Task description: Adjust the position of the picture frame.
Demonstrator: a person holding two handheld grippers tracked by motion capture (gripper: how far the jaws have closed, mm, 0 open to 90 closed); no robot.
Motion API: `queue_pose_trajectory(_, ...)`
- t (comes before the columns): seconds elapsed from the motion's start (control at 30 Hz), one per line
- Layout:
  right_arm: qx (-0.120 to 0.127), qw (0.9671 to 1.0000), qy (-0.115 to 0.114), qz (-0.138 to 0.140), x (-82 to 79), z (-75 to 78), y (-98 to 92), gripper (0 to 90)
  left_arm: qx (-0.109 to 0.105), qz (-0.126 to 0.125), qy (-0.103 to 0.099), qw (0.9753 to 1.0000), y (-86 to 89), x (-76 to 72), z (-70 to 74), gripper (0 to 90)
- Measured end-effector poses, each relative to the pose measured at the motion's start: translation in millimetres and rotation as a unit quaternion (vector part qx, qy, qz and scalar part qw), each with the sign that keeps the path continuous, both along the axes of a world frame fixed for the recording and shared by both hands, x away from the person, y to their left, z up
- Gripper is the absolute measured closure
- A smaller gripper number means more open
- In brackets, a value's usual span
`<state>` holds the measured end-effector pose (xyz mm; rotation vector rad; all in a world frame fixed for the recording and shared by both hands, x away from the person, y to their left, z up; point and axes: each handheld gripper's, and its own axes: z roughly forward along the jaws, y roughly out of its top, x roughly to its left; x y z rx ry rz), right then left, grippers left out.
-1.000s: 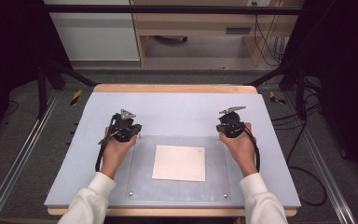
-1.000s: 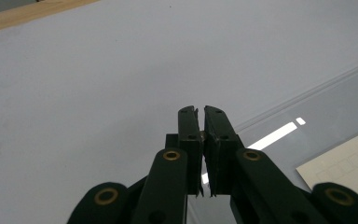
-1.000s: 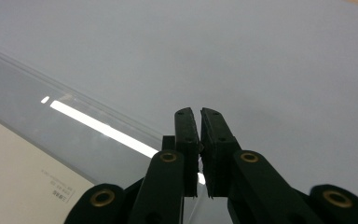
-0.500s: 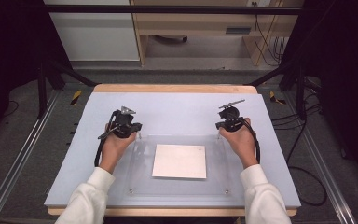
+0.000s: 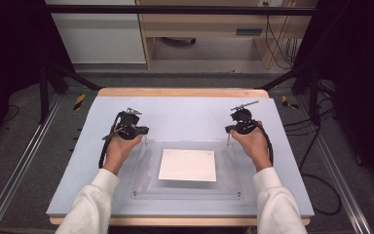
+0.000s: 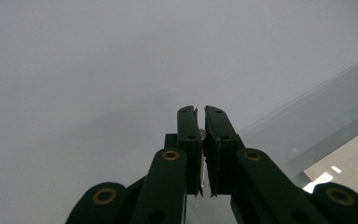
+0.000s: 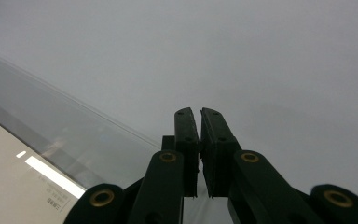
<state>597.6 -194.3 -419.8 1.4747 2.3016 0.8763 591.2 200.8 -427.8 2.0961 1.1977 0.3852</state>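
Both hands are positioned at the far corners of a clear acrylic plate (image 5: 187, 195) lying flat on the desk (image 5: 185, 109), with a white sheet of paper (image 5: 187, 165) beneath or within it at centre. The left hand-held gripper (image 5: 145, 138) stands at the plate's far-left corner; in the left gripper view (image 6: 200, 140) its jaws are drawn nearly together, with a small metallic item, possibly a screw or standoff at the plate corner, pinched between them, though the view is too tight to confirm. The right hand-held gripper (image 5: 229, 138) stands at the far-right corner; in the right gripper view (image 7: 199, 140) the jaws are likewise closed to a thin slit, and whether they hold anything cannot be determined. The plate's long axis runs left to right across the desk, and its body extends from both grippers toward the person. The paper lies inward and nearer the person from each gripper, roughly equidistant from both, so neither hand has the advantage. Judged from this arrangement, the work in hand is a two-handed grip on the plate's far edge, and any lift would need both sides to rise evenly.
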Motion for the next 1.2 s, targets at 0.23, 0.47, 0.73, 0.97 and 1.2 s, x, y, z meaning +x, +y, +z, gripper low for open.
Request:
queue_pose_trajectory(0.23,0.012,0.9999,0.002,-0.001,4.8,-1.0,-1.8,85.8,-0.017,0.001,0.012,0.9998,3.2,6.3,-1.1,84.9)
queue_pose_trajectory(0.47,0.033,0.9994,0.004,0.002,10.8,-3.9,-7.1,85.6,-0.029,0.004,0.024,0.9993,4.8,14.6,-2.2,84.7)
queue_pose_trajectory(0.73,0.027,0.9996,0.002,0.004,14.5,-4.0,-6.3,85.1,-0.038,0.003,0.036,0.9986,5.9,20.4,-3.1,84.4)
queue_pose_trajectory(0.97,0.021,0.9997,-0.002,0.007,13.8,-3.9,-5.8,84.8,-0.041,0.001,0.038,0.9984,7.0,20.7,-3.3,84.5)
queue_pose_trajectory(1.2,0.019,0.9998,-0.005,0.006,12.7,-3.5,-5.6,83.8,-0.046,0.002,0.040,0.9982,8.1,21.5,-4.0,84.6)
